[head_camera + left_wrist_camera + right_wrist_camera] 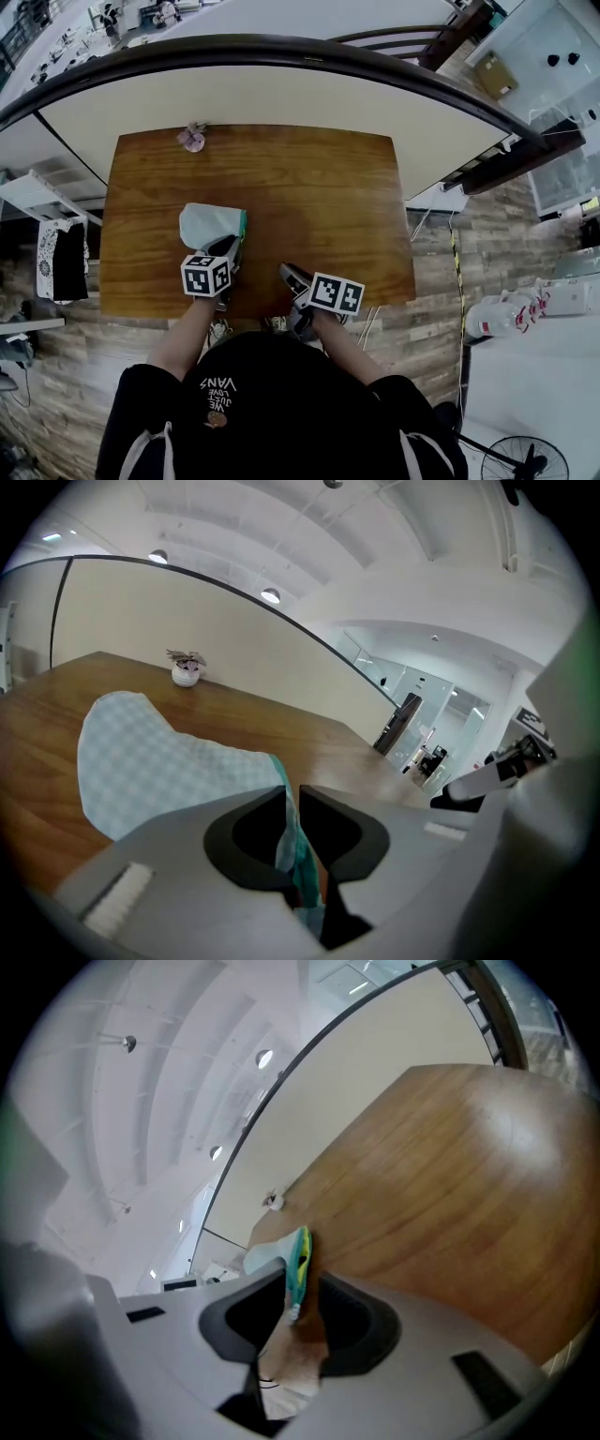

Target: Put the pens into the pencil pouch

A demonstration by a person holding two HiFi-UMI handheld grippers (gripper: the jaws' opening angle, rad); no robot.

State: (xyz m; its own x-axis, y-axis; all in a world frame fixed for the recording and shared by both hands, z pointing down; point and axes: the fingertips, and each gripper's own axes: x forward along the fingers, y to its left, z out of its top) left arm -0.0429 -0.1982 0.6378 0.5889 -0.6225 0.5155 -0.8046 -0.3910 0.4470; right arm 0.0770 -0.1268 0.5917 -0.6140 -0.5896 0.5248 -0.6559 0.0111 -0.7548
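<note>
The pencil pouch (pixel 208 223), pale blue check cloth with a teal zip edge, lies on the left half of the wooden table (pixel 319 187). My left gripper (pixel 228 251) is shut on the pouch's near teal edge; in the left gripper view the cloth (pixel 169 761) runs pinched between the jaws of the left gripper (pixel 291 813). My right gripper (pixel 292 277) hovers at the table's front edge, apart from the pouch, open with nothing between its fingers. Past the jaws of the right gripper (pixel 302 1302) the pouch's mouth (pixel 299 1258) shows teal and yellow-green. No pen is visible.
A small potted plant (pixel 193 139) stands at the table's far left edge. A curved white counter (pixel 281 94) with a dark rim rises behind the table. Bare wood spreads to the right of the pouch. The person's body fills the near side.
</note>
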